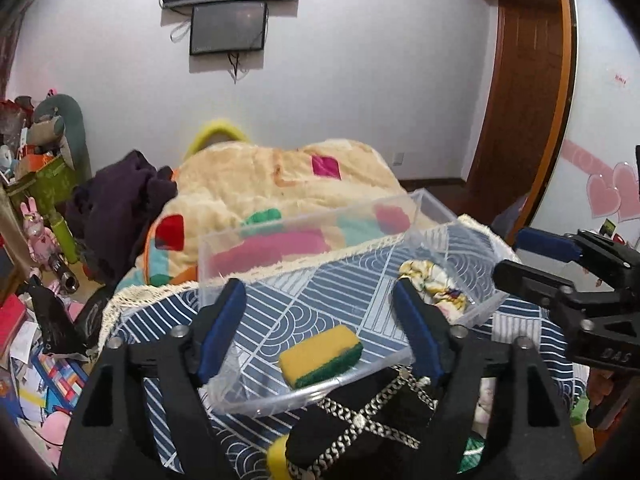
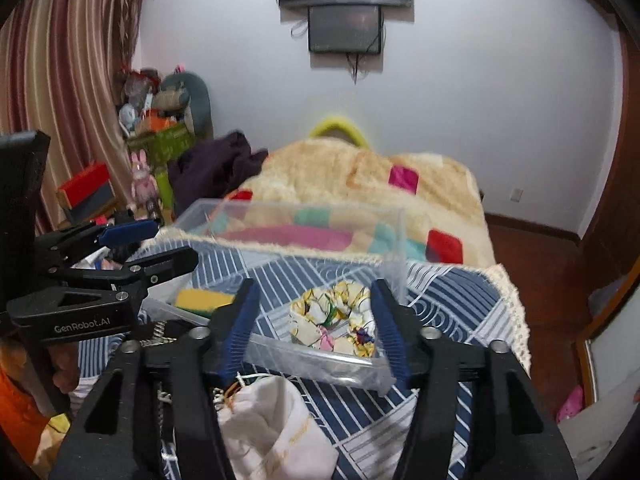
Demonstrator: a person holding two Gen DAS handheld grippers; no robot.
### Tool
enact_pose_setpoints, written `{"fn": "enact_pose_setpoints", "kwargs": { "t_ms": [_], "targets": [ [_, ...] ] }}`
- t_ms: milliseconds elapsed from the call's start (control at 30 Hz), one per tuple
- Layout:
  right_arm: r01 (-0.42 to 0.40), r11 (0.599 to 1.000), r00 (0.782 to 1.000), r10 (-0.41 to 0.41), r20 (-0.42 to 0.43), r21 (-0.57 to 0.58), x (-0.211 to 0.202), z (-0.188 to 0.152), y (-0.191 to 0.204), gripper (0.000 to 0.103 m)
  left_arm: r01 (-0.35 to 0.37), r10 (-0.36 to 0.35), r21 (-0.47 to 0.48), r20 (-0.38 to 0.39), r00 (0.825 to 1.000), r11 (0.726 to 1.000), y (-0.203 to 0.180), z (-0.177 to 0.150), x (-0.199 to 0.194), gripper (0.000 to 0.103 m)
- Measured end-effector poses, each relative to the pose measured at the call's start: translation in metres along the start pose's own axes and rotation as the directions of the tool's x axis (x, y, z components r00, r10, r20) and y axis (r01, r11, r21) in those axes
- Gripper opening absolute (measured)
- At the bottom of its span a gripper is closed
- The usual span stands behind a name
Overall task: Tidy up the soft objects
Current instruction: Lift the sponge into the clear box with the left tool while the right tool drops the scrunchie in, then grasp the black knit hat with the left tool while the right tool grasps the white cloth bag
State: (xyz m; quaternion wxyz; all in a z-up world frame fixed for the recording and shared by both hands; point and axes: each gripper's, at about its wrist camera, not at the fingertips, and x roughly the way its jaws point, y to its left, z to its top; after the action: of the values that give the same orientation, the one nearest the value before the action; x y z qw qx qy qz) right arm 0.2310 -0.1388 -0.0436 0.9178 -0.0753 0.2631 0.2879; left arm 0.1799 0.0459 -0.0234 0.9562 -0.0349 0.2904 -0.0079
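Left wrist view first: the left gripper (image 1: 320, 324) hangs over the near end of a clear plastic bin (image 1: 308, 394), its 2 blue-padded fingers (image 1: 222, 326) spread wide and holding nothing. A yellow-and-green sponge (image 1: 321, 355) lies on the bin floor between the fingers, and a floral scrunchie (image 1: 434, 286) sits toward the bin's right end. Both soft items appear to have been gathered in the bin, which stands on a blue patterned cloth (image 1: 168, 396) so that it is within easy reach of both tools. Just in front of the bin lies a black pouch with a chain pattern (image 1: 360, 424), outside it and probably waiting its turn. The right gripper (image 1: 538, 258) comes in from the right edge, level with the bin's far corner, with its fingers apart.

Right wrist view next: the right gripper (image 2: 314, 322) points down and forward at the bin (image 2: 320, 368), fingers wide and empty, framing the scrunchie (image 2: 334, 320) inside. The sponge (image 2: 204, 300) lies further left in the bin. A white drawstring bag (image 2: 272, 436) rests on the cloth (image 2: 440, 304) just short of the bin's near wall, below the gripper, likely another piece to be sorted. The left gripper (image 2: 176, 242) reaches in from the left, tilted on its side, fingers parted.
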Motion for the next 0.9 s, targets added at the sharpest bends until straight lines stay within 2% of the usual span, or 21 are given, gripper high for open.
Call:
{"fn": "enact_pose_setpoints", "kwargs": {
  "t_ms": [67, 167, 300, 467, 733, 767, 900],
  "targets": [
    [-0.001, 1.0, 0.999, 0.001, 0.035, 0.0, -0.013, -0.001, 0.002, 0.065, -0.005, 0.005, 0.005, 0.035, 0.999, 1.0, -0.002, -0.002, -0.016, 0.088],
    [-0.005, 1.0, 0.998, 0.005, 0.066, 0.001, -0.027, -0.007, 0.004, 0.067, -0.003, 0.003, 0.003, 0.061, 0.998, 1.0, -0.003, -0.008, -0.03, 0.095],
    [-0.004, 1.0, 0.997, 0.004, 0.072, 0.004, -0.033, -0.019, 0.006, 0.073, 0.007, -0.007, -0.003, 0.063, 0.998, 1.0, -0.005, -0.02, -0.042, 0.095],
    [-0.003, 1.0, 1.0, 0.003, 0.024, 0.014, -0.024, -0.044, 0.008, 0.073, 0.025, -0.024, -0.006, 0.029, 0.999, 1.0, -0.011, -0.044, -0.04, 0.095],
    [-0.039, 0.997, 0.994, 0.046, -0.101, 0.068, 0.003, -0.086, 0.006, 0.072, 0.051, -0.052, -0.019, -0.062, 0.997, 0.999, -0.021, -0.081, -0.02, 0.095],
    [-0.044, 0.996, 0.993, 0.052, -0.108, 0.077, 0.005, -0.088, 0.004, 0.069, 0.048, -0.049, -0.015, -0.07, 0.996, 0.999, -0.022, -0.084, -0.017, 0.094],
    [-0.063, 0.993, 0.988, 0.077, -0.135, 0.102, 0.012, -0.094, 0.001, 0.043, 0.022, -0.021, 0.009, -0.066, 0.998, 1.0, -0.028, -0.09, -0.014, 0.082]
  ]
}}
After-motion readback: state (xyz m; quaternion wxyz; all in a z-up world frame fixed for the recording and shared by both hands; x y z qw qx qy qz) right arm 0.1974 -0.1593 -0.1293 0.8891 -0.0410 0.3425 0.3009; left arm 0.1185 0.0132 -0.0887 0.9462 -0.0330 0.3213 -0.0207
